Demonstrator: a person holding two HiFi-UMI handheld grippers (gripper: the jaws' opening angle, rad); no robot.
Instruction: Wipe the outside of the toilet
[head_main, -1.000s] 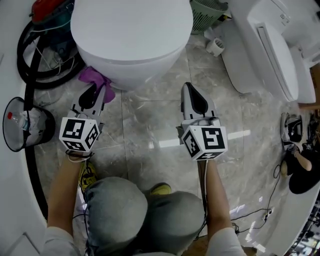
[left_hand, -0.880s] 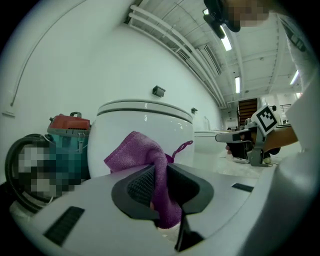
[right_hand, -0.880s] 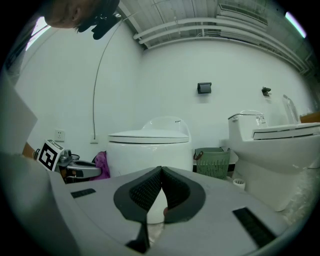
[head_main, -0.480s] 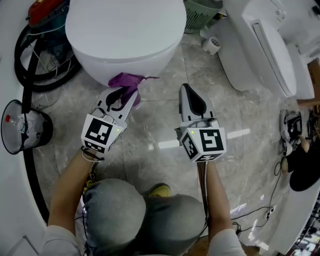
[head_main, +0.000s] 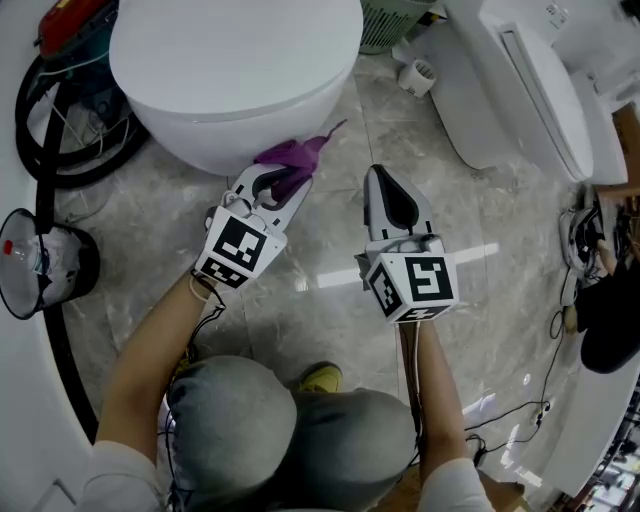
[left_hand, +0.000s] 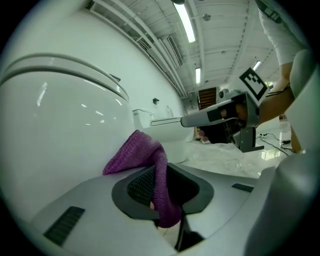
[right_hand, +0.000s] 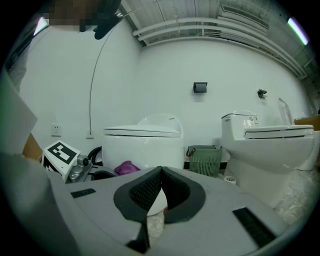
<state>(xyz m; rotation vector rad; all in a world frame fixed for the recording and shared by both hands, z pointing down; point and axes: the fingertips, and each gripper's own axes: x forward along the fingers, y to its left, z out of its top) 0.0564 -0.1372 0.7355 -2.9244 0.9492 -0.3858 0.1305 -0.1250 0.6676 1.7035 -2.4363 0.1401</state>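
A white toilet (head_main: 235, 70) with its lid down fills the top of the head view. My left gripper (head_main: 278, 183) is shut on a purple cloth (head_main: 291, 156), which lies against the lower front of the toilet bowl (left_hand: 60, 130). In the left gripper view the purple cloth (left_hand: 150, 170) hangs out between the pads, close to the bowl's side. My right gripper (head_main: 385, 195) hovers over the marble floor to the right, shut with nothing in it. From the right gripper view the toilet (right_hand: 143, 142) stands ahead, with the cloth (right_hand: 127, 167) at its base.
A second white toilet (head_main: 530, 90) stands at the right. A green basket (head_main: 390, 22) and a small paper roll (head_main: 417, 74) sit between the two toilets. A black hose (head_main: 50, 130) and a bin (head_main: 40, 262) lie at the left. Cables (head_main: 530, 420) and a shoe (head_main: 580, 250) lie at the right.
My left gripper has swept right and forward along the bowl's front, carrying the purple cloth with it. The right gripper has stayed almost still.
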